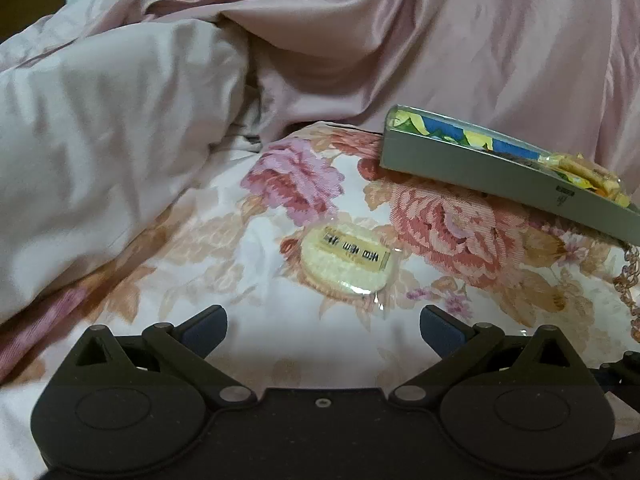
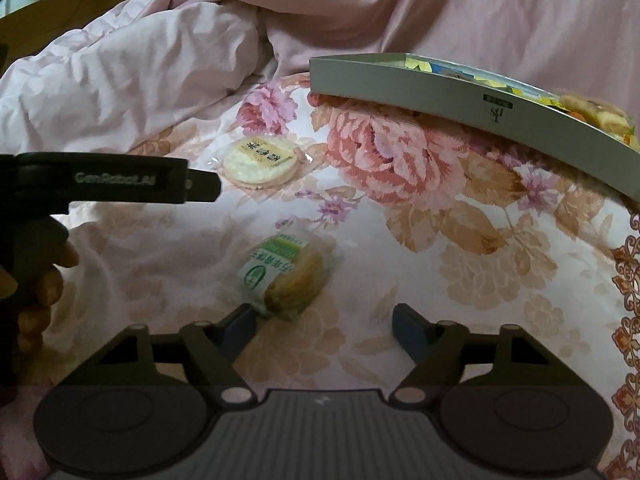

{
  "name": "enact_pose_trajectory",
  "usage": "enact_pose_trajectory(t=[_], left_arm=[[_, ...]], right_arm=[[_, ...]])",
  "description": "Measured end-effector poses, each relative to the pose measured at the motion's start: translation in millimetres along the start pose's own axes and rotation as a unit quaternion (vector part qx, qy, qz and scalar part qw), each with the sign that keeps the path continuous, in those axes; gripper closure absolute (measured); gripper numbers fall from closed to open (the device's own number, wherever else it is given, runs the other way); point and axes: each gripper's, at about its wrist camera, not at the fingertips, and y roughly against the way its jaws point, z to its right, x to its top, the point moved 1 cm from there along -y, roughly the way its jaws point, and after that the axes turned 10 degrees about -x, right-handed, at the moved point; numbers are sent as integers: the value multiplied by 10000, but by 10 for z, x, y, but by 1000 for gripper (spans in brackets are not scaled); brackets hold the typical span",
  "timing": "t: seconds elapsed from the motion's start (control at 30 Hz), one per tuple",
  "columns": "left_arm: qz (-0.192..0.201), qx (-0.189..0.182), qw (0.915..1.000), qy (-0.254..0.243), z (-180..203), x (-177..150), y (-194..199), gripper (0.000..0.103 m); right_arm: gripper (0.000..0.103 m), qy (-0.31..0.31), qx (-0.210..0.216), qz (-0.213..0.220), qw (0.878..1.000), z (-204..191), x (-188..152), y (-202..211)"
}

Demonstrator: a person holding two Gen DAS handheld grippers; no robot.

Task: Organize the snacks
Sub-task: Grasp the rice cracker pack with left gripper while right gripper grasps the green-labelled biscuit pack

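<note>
A round white rice cracker [image 1: 348, 262] in clear wrap lies on the floral bedspread [image 1: 240, 344], just ahead of my left gripper [image 1: 324, 324], which is open and holds nothing. In the right wrist view the same cracker [image 2: 260, 162] lies farther back, with the left gripper [image 2: 210, 188] seen side-on beside it. A green-labelled wrapped snack [image 2: 286, 276] lies right in front of my right gripper [image 2: 324, 320]. Its near corner is by the left finger [image 2: 242, 322], while the right pad stands well apart from it. A grey box [image 1: 480, 172] [image 2: 440, 94] at the right holds wrapped snacks [image 1: 580, 172] [image 2: 592, 114].
A crumpled pink duvet [image 1: 120, 120] [image 2: 120, 80] is heaped at the left and along the back. The bedspread's patterned border [image 2: 628, 320] runs down the right. A person's hand [image 2: 44, 280] grips the left tool at the left edge.
</note>
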Motion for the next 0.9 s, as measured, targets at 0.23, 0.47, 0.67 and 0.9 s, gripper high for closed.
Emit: enact_pose_trajectory(t=[0.23,0.47,0.67,0.9], left_arm=[[-94,-95,9991,-405,11,182,-357,1],[-300,-69,9968,-742,13,315,-672,1],[-454,-120,9941,-976,41,349,-813,1],[-648,-221,9908,-1165,89,334,-900,2]], right_arm=[[27,19,-50,140,9999,-3,97,-150],[16,204,-88,242,9995,1,234,-356],[8,640,-69,466,9968,-70,312,-400],[8,876,40,580,9945,-129,341,-433]])
